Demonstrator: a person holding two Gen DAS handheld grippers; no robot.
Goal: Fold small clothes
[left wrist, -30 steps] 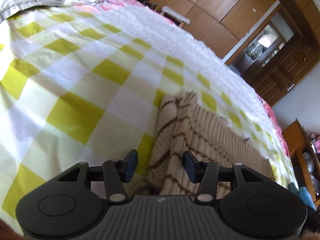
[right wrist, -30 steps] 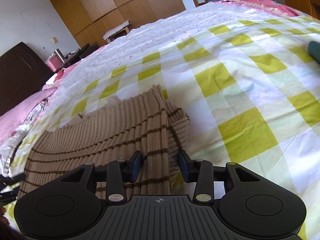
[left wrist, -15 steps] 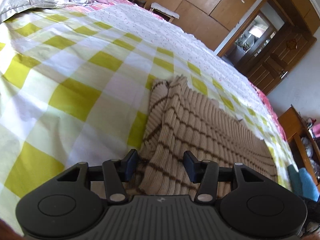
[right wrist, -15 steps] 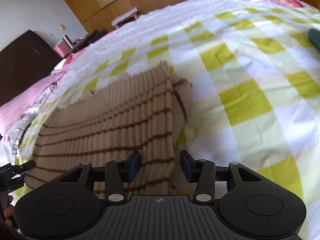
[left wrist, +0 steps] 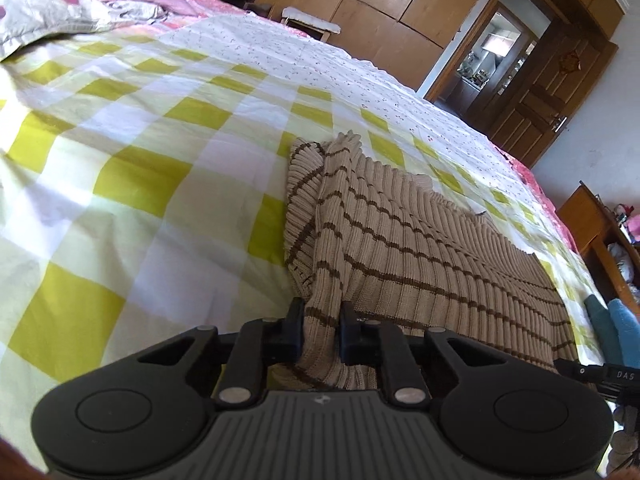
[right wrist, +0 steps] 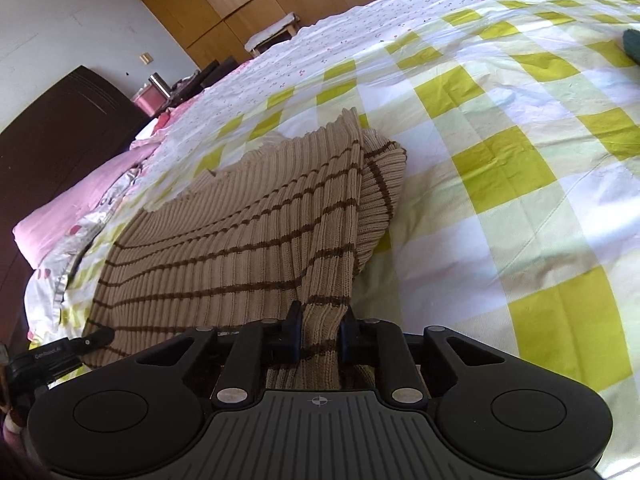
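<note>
Left hand-held gripper (left wrist: 320,332): jaws just closed, pinching near left corner of beige brown-striped knit sweater (left wrist: 420,248). Sweater: spread flat on bed (left wrist: 140,168) with yellow-checked cover, sleeve folded under at far edge. Right hand-held gripper (right wrist: 320,332): jaws just closed, pinching near right corner of same sweater.

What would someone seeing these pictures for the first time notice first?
Probably the tan sweater with thin brown stripes, lying on the bedsheet of yellow and white checks. Its near edge is pinched at both ends: the left tongs and the right tongs have just closed on the knit. Behind the bed, wooden wardrobe doors fill the wall.
</note>
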